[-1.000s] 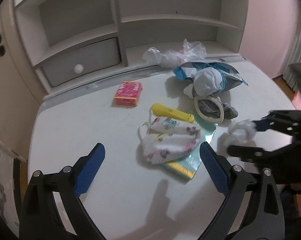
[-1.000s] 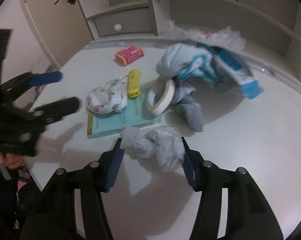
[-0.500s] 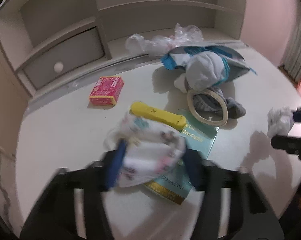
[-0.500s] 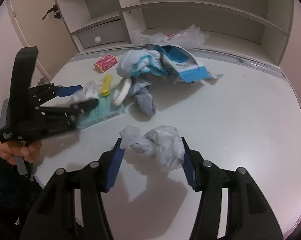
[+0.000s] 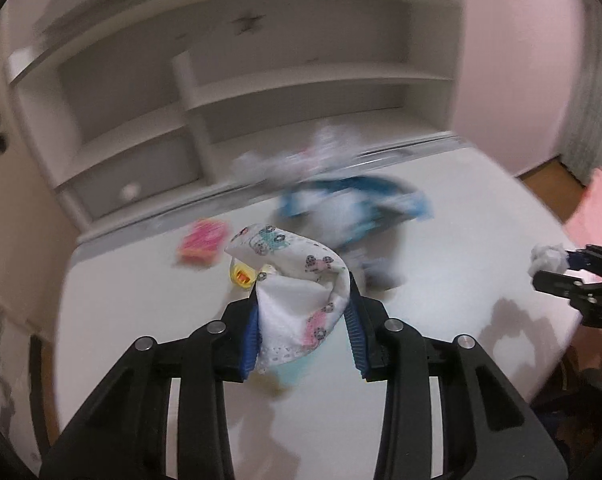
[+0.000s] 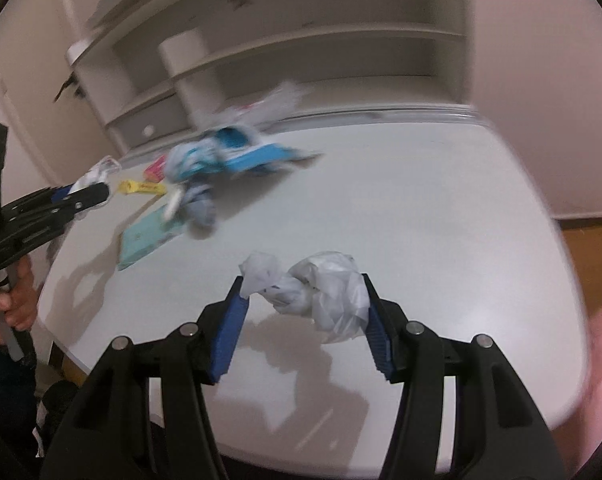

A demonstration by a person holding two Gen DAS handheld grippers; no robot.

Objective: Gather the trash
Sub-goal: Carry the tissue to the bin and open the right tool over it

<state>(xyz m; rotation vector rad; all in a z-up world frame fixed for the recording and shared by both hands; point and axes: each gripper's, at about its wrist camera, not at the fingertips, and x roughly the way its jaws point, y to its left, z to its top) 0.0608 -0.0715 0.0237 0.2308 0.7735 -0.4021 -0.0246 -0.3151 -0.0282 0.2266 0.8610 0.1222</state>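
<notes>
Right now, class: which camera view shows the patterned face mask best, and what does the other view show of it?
The left wrist view: the face mask fills the centre, sharp, pinched between the left gripper fingers, its print readable. The right wrist view shows only a small blurred white scrap at that gripper's tip, far left.

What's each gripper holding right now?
Left gripper: shut on the patterned face mask.
Right gripper: shut on the crumpled white plastic bag.

Left tool, right tool: black frames, blue ribbed pads, silver screws; bare hand.
</notes>
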